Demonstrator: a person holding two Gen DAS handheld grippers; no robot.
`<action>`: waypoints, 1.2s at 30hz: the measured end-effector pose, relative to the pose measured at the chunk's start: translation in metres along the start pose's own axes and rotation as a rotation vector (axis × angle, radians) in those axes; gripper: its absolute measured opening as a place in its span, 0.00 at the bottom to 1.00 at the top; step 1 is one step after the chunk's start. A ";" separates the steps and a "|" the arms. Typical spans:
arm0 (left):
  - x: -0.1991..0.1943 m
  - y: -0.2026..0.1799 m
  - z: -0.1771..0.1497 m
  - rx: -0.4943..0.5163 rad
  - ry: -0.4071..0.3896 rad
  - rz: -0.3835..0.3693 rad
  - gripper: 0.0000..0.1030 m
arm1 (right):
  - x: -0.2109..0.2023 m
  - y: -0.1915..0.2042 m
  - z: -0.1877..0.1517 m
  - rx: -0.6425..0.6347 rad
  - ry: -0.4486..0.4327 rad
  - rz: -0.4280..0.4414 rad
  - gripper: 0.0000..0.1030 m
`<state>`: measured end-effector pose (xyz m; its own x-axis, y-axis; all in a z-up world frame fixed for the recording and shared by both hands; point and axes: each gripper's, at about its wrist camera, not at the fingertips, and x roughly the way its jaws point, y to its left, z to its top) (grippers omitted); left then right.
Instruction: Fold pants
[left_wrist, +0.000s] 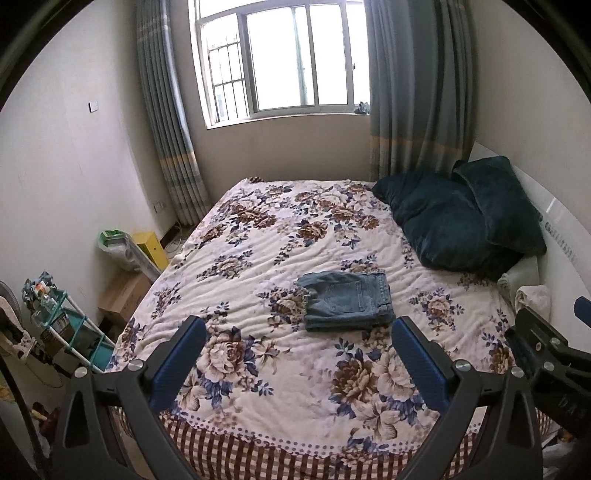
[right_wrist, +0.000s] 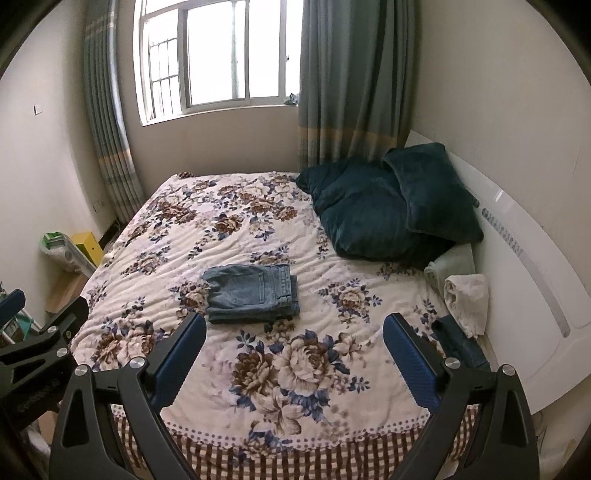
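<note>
Left gripper (left_wrist: 299, 332): fingers spread wide, grasping nothing, lower frame.
Right gripper (right_wrist: 294, 328): fingers spread wide, grasping nothing.
Folded jeans (left_wrist: 345, 301): frame centre, lying on floral bedspread (left_wrist: 258, 240).
Legible writing: none readable.
Right view only: dark blue garment (right_wrist: 460, 345), lower right, beside white towel (right_wrist: 467, 299).
Left view only: teal rack (left_wrist: 70, 332), lower left.

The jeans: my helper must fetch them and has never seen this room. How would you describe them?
Start at the big bed with its floral blanket, under the window. Near its middle, short of the dark teal pillows, lie the jeans: a small folded blue denim stack, back pocket up, the only denim on the flowers.
</note>
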<state>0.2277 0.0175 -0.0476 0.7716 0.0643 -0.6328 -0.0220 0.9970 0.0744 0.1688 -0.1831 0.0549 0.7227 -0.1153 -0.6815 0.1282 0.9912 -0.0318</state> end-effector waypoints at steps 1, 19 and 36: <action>-0.001 0.000 0.001 -0.001 -0.002 -0.003 1.00 | -0.003 0.000 0.000 0.000 -0.005 0.000 0.96; -0.006 0.007 0.000 -0.016 -0.015 -0.003 1.00 | -0.011 0.001 0.000 0.002 -0.015 -0.003 0.96; -0.009 0.006 0.001 -0.017 -0.022 0.001 1.00 | -0.014 0.000 -0.001 0.003 -0.020 -0.004 0.96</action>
<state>0.2217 0.0225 -0.0404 0.7855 0.0644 -0.6155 -0.0332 0.9975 0.0620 0.1582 -0.1815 0.0640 0.7359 -0.1203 -0.6663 0.1328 0.9906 -0.0322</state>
